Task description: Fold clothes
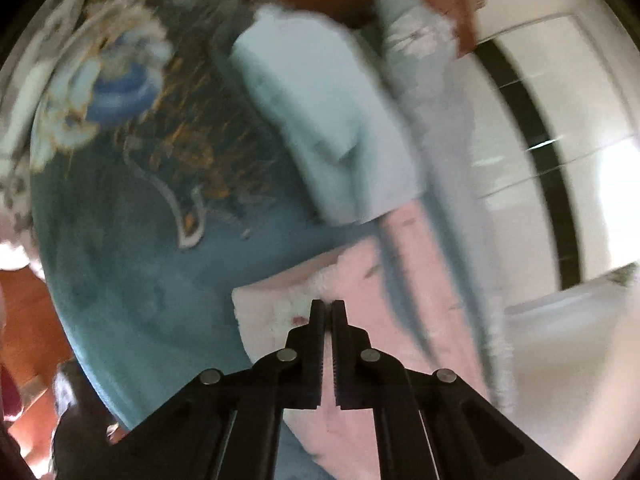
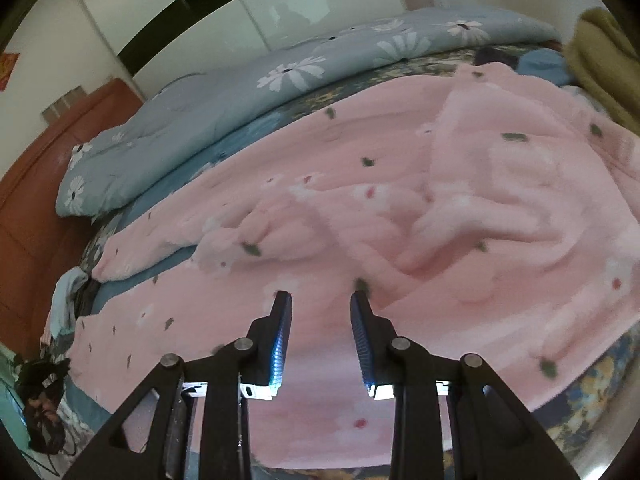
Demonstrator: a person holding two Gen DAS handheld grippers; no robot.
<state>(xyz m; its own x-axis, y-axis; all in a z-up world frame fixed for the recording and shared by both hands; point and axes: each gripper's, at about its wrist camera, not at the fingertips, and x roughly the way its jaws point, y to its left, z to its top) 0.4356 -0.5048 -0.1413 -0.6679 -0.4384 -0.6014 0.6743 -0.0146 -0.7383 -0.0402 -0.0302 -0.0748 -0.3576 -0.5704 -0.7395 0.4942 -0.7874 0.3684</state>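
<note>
A pink fleece garment point(image 2: 400, 208) with small flowers and green leaves lies spread and wrinkled across the bed. My right gripper point(image 2: 322, 300) is open just above its near part, holding nothing. My left gripper point(image 1: 328, 308) is shut on an edge of the pink garment point(image 1: 280, 312), which hangs lifted in front of it. The left wrist view is blurred by motion.
A grey-blue quilt with white daisies point(image 2: 248, 80) lies along the far side of the bed. A light blue folded cloth point(image 1: 320, 120) lies on the blue floral bedsheet point(image 1: 140, 240). An olive cloth point(image 2: 600, 60) is at right. A brown headboard point(image 2: 36, 184) and white wardrobe point(image 2: 200, 12) stand behind.
</note>
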